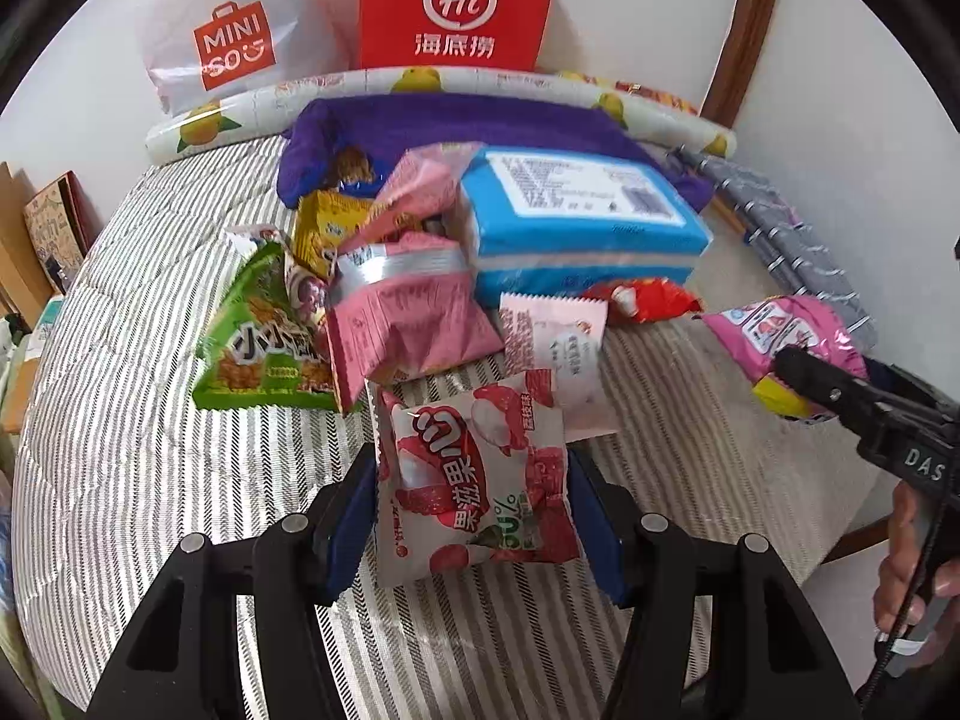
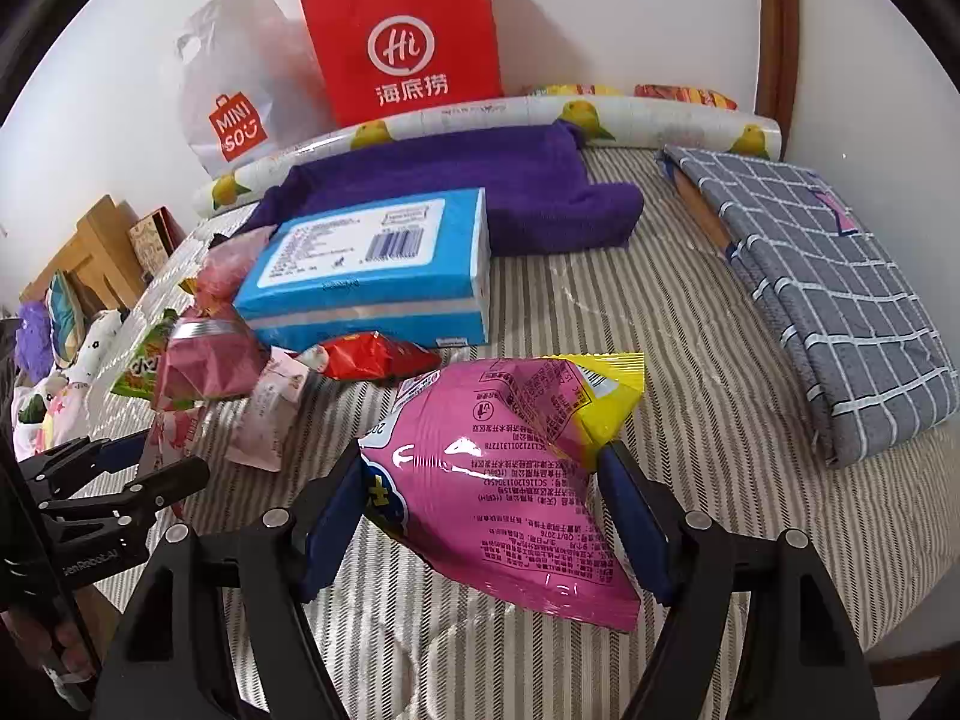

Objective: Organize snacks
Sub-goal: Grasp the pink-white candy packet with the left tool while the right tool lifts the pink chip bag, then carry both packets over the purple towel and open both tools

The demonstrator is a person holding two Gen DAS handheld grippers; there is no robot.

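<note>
My left gripper (image 1: 471,468) is shut on a white and red lychee sweet packet (image 1: 474,468), one blue pad against each side edge, just above the striped cover (image 1: 138,432). Behind it lies a pile of snacks: a green bag (image 1: 264,354), a pink bag (image 1: 402,330), a yellow packet (image 1: 327,228), a pale pink sachet (image 1: 558,348) and a red packet (image 1: 648,300). My right gripper (image 2: 483,462) is shut on a pink and yellow snack bag (image 2: 498,480), held off the cover. In the left wrist view that bag (image 1: 780,330) shows at the far right.
A blue tissue pack (image 2: 372,270) lies on the pile before a purple towel (image 2: 528,186). A red paper bag (image 2: 408,42), a white Miniso plastic bag (image 2: 234,96) and a lemon-print roll (image 2: 660,114) line the wall. Folded grey checked cloth (image 2: 828,294) lies right. A hand (image 1: 912,570) holds the right gripper.
</note>
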